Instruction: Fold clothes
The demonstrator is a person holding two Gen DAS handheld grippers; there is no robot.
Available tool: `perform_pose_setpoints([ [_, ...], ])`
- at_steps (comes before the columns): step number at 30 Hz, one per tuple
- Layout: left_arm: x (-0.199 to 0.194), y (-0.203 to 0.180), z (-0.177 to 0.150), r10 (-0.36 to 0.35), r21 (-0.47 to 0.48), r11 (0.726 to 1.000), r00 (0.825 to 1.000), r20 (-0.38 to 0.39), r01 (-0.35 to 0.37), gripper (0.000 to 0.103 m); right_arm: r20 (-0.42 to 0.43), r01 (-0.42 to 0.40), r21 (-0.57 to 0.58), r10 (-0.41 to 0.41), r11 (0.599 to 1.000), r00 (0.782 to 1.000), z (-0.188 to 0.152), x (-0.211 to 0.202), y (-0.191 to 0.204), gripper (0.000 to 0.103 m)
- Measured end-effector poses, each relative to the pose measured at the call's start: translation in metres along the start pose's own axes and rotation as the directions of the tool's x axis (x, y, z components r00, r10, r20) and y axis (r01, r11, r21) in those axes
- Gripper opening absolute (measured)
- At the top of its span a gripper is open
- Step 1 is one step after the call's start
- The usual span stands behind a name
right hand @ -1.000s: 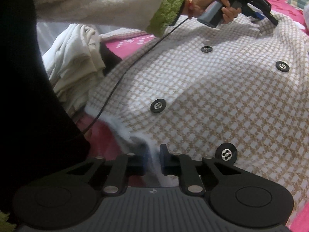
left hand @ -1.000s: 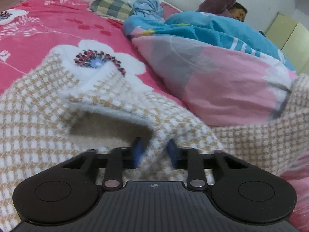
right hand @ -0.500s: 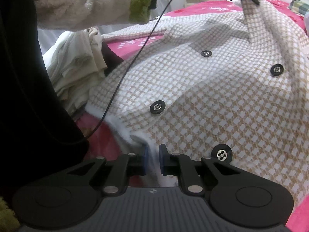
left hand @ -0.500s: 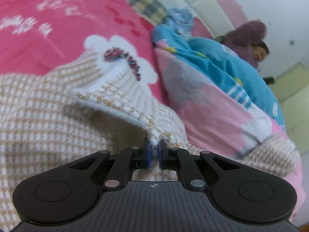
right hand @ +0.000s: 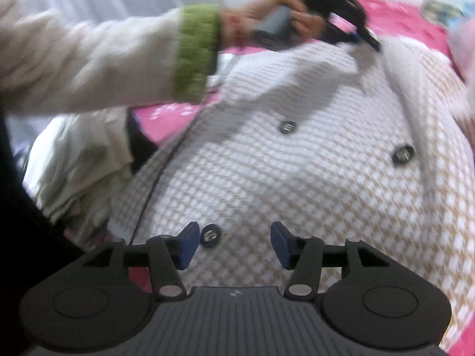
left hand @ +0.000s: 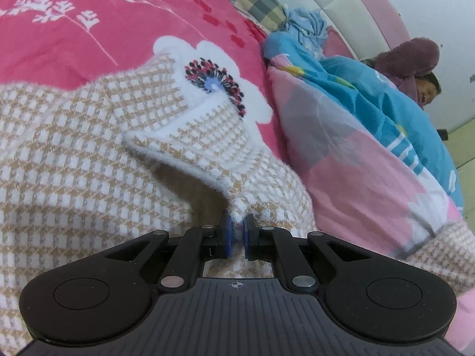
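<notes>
Pink floral bedspread (left hand: pixel 89 44) covers the bed; white wall behind, blue-pink quilt (left hand: pixel 371 136) along the right edge. One checked jacket (right hand: pixel 297 178) spread mid-bed, three dark buttons (right hand: pixel 210 235) visible. Left gripper (left hand: pixel 236 233), angled down, clenched on the jacket's collar fold. Right gripper (right hand: pixel 234 243) jaws opening, nothing pinched, above the hem.

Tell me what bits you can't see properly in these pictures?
- Left wrist view: the checked jacket runs off the left and bottom edges; the left tool, shut on its fabric, hides the pinched part.
- Right wrist view: the sleeve, hand and jacket collar are motion-blurred.
- Right wrist view: the right tool is opening, nothing between its pads; its body covers the hem.
- The buttons are too blurred for detail.
</notes>
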State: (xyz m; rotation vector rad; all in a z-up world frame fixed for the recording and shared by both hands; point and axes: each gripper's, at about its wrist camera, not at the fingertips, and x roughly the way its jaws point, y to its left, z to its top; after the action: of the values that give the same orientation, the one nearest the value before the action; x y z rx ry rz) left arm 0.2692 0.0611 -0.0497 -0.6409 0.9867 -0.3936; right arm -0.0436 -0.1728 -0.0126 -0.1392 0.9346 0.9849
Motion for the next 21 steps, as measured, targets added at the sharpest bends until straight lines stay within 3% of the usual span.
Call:
perform_pose_setpoints([
  [5, 0.005, 0.005, -0.003, 0.01, -0.007, 1.0, 1.0, 0.003, -0.01, 0.006, -0.061, -0.067, -0.178, 0.057, 0.982, 0.997, -0.026, 0.002, 0.035, 0.057],
  [8, 0.007, 0.005, -0.005, 0.017, -0.006, 1.0, 1.0, 0.003, -0.017, 0.006, -0.104, -0.038, -0.311, 0.006, 0.95, 0.995, -0.044, 0.012, 0.057, 0.055],
  [9, 0.007, 0.005, -0.005, 0.017, -0.007, 1.0, 1.0, 0.005, -0.017, 0.006, -0.114, -0.024, -0.336, -0.015, 0.942, 0.993, -0.048, 0.017, 0.061, 0.052],
  [10, 0.008, 0.006, -0.006, 0.018, -0.009, 1.0, 1.0, 0.007, -0.018, 0.006, -0.121, -0.005, -0.351, -0.04, 0.936, 0.992, -0.05, 0.021, 0.062, 0.042],
  [11, 0.008, 0.005, -0.006, 0.018, -0.01, 1.0, 1.0, 0.009, -0.018, 0.006, -0.127, 0.005, -0.35, -0.052, 0.937, 0.991, -0.051, 0.025, 0.061, 0.036],
  [13, 0.006, 0.005, -0.006, 0.012, -0.021, 1.0, 1.0, 0.011, -0.012, 0.006, -0.113, -0.018, -0.301, -0.017, 0.953, 0.994, -0.044, 0.019, 0.054, 0.008],
  [16, -0.011, 0.004, 0.001, -0.069, -0.097, 0.993, 0.998, -0.012, 0.068, 0.005, -0.055, -0.046, -0.197, 0.036, 0.979, 0.998, -0.031, -0.006, 0.037, 0.007],
  [19, -0.045, -0.013, 0.015, -0.124, -0.064, 0.991, 0.992, -0.038, 0.121, 0.005, -0.003, -0.117, -0.112, 0.118, 0.987, 0.993, -0.024, -0.034, 0.022, 0.007],
  [21, -0.06, -0.021, 0.024, -0.106, -0.02, 0.994, 0.993, -0.045, 0.105, 0.005, -0.03, -0.152, -0.111, 0.149, 0.982, 0.988, -0.027, -0.035, 0.019, 0.007],
])
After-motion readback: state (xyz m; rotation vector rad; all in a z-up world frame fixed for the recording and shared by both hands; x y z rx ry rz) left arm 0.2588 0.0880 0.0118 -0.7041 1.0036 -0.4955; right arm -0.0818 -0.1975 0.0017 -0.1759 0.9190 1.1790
